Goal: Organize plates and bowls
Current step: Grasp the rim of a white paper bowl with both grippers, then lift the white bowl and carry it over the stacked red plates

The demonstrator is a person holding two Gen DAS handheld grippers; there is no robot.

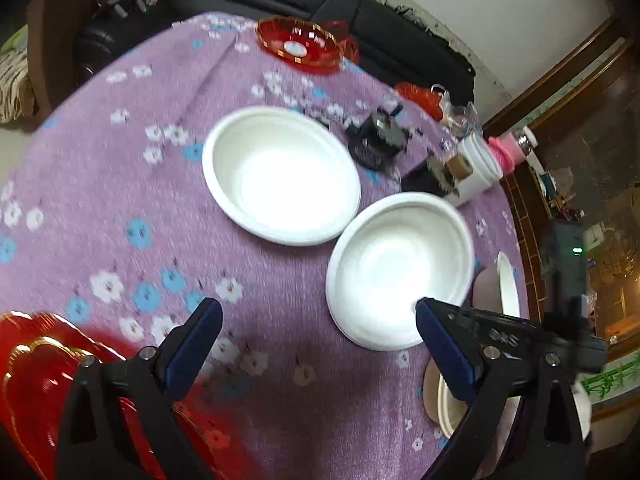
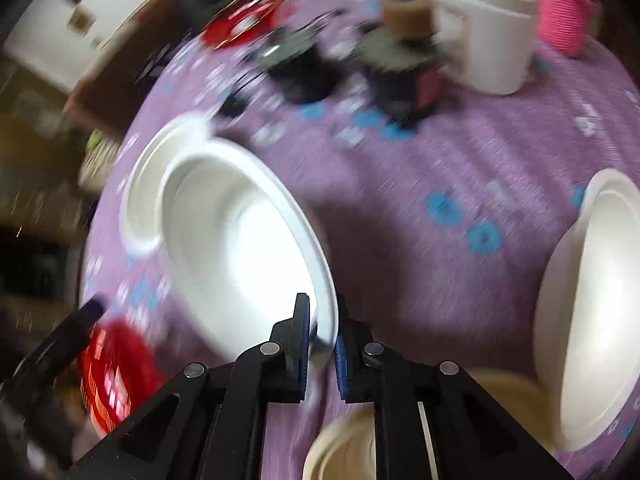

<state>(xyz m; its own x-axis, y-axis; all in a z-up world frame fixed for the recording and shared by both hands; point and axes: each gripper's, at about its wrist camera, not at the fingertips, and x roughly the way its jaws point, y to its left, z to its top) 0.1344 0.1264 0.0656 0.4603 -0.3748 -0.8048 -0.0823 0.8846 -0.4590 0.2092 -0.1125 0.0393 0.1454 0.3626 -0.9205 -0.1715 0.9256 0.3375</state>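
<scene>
White bowl [image 2: 240, 240]: rim pinched at its 5 o'clock edge by the right gripper [image 2: 322, 344], angled steeply down, jaws closed on it. A second bowl [image 1: 280, 176] sits at its 10 o'clock. Left gripper [image 1: 318, 344]: jaws wide apart, empty, over the purple flowered tablecloth [image 1: 120, 160]. Red dish [image 1: 298, 46] at 12 o'clock; dark sofa [image 1: 360, 12] behind.

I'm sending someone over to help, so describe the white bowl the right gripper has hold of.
On the purple flowered tablecloth sit two white bowls side by side. Take the white bowl nearer the table's edge, not the farther bowl; the right gripper pinches its rim.
</scene>
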